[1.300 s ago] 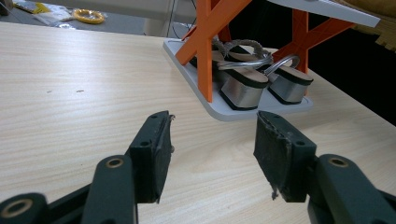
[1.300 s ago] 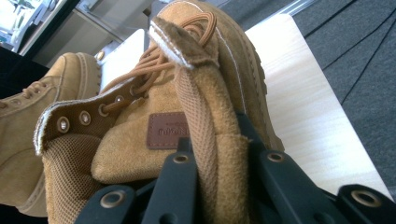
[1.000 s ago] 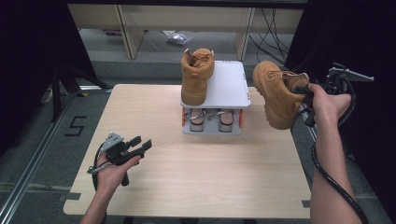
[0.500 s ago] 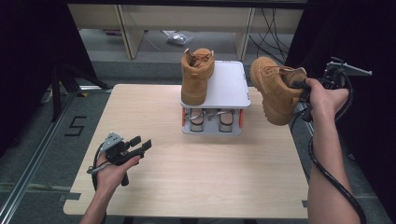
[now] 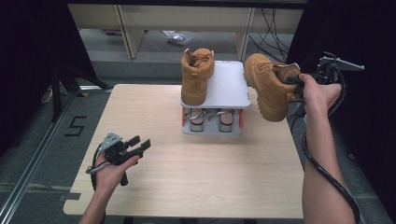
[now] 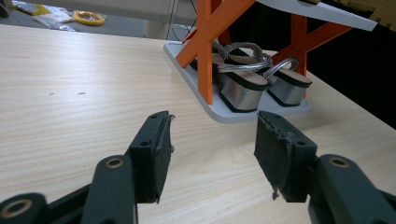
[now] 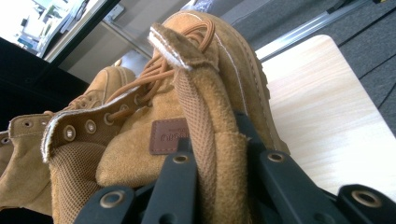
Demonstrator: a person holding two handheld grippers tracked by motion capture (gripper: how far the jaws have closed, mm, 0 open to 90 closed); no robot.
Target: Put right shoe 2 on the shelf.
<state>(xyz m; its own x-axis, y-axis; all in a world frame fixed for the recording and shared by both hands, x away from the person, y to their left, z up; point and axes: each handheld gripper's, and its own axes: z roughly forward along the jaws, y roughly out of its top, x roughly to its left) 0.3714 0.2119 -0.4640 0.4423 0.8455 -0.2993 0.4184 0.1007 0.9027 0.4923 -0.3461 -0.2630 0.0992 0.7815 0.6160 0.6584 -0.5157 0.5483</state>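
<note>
Right gripper [image 7: 219,186], jaws clamped on the collar of a boot [image 5: 271,86], holds it aloft beside the rack [image 5: 229,86], apparently to pair it; left gripper [image 6: 212,149] rests open-jawed.

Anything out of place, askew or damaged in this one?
The second boot hangs tilted in the air beside the rack, the right gripper clamped on its collar. The left gripper has one chipped, ragged pad.

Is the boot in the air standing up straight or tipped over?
Tipped. The held boot hangs off the table beside the white rack, toe pointing down, its collar pinched by the right tongs.
</note>
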